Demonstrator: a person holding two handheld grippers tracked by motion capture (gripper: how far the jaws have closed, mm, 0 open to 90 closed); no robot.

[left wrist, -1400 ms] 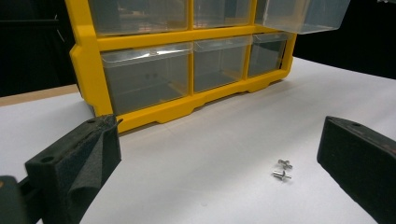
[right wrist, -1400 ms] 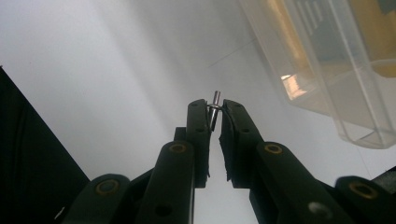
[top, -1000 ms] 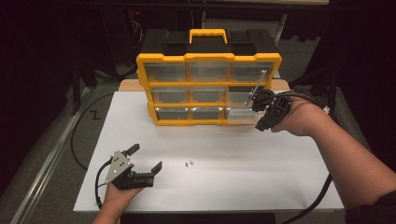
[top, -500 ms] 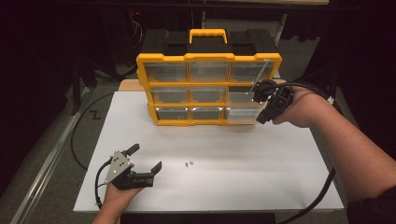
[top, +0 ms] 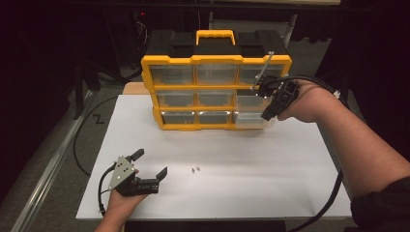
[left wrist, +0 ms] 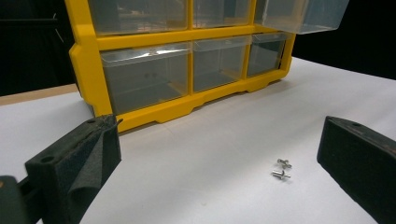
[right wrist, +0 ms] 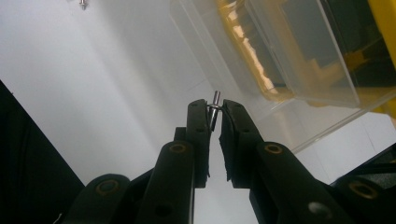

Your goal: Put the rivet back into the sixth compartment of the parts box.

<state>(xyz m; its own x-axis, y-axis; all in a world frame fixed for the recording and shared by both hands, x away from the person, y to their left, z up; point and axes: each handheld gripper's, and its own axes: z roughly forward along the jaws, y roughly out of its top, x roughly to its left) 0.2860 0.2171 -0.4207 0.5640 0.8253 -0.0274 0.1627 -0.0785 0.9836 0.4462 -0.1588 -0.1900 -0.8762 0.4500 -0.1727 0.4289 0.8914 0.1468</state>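
A yellow organizer [top: 215,62] with clear drawers stands at the back of the white mat. Its middle right drawer [top: 249,103] is pulled out, and in the right gripper view this drawer [right wrist: 299,56] lies just beyond the jaw tips. My right gripper [top: 267,114] hangs at the drawer's front, shut on a small metal rivet [right wrist: 214,109] that pokes up between its pads. My left gripper [top: 151,164] rests on the mat at the front left, jaws wide open and holding nothing. Two loose rivets [top: 196,169] lie just right of it, and in the left gripper view those rivets [left wrist: 281,170] are near the right pad [left wrist: 359,158].
The white mat [top: 290,159] covers the table between the organizer and the front edge. The other drawers [left wrist: 144,77] are pushed in and look empty. A black cable [top: 329,203] trails from the right gripper past the mat's right corner. Dark floor surrounds the table.
My right hand has risen a little along the organizer's right side, with the rivet still between the jaws. The left gripper and the loose rivets have stayed put.
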